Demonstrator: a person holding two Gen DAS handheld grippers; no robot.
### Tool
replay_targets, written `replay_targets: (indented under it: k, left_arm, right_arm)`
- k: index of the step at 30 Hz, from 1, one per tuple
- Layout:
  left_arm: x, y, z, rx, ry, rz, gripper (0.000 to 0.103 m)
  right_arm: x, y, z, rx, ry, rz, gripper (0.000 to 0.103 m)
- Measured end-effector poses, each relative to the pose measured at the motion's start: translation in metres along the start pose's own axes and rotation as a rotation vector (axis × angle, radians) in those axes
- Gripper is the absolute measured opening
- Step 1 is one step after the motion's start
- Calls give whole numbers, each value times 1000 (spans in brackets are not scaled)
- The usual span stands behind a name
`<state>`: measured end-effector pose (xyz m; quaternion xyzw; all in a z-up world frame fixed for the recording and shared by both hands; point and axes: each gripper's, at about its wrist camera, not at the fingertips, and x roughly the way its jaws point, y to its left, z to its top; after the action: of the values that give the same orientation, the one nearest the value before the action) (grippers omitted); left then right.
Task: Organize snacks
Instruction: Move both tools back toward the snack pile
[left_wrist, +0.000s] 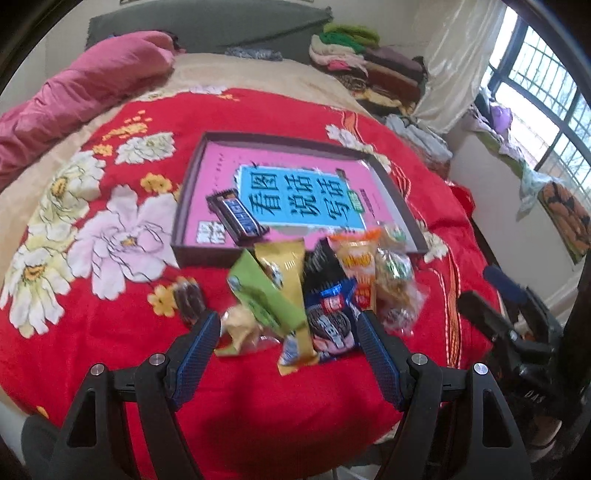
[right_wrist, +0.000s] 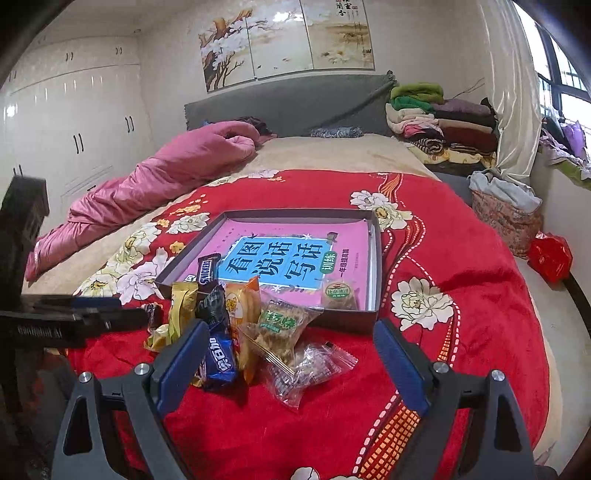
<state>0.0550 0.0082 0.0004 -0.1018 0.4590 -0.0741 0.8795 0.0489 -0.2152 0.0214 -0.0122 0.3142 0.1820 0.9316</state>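
A pile of snack packets lies on the red floral blanket in front of a shallow dark tray. In it are a green packet, a gold packet, a blue cookie packet, an orange packet and clear-wrapped pastries. A Snickers bar lies inside the tray on a pink book. My left gripper hangs open just over the pile's near edge, holding nothing. My right gripper is open and empty above a clear packet. A wrapped pastry sits in the tray.
A small brown candy lies left of the pile. A pink quilt lies along the bed's left side and folded clothes are stacked at the headboard. The bed edge drops off to the right, near a red bag.
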Motion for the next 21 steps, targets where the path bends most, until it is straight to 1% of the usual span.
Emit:
replay_targets:
  k: [10, 14, 21]
  left_arm:
    - [10, -4, -13, -8, 62, -25, 78]
    - [12, -1, -17, -27, 88, -44, 78]
    - [16, 11, -23, -67, 110, -50, 78]
  right_arm:
    - [0, 1, 0, -1, 10, 1, 91]
    - [1, 3, -1, -10, 20, 5, 91]
    - [4, 4, -3, -15, 29, 11, 91]
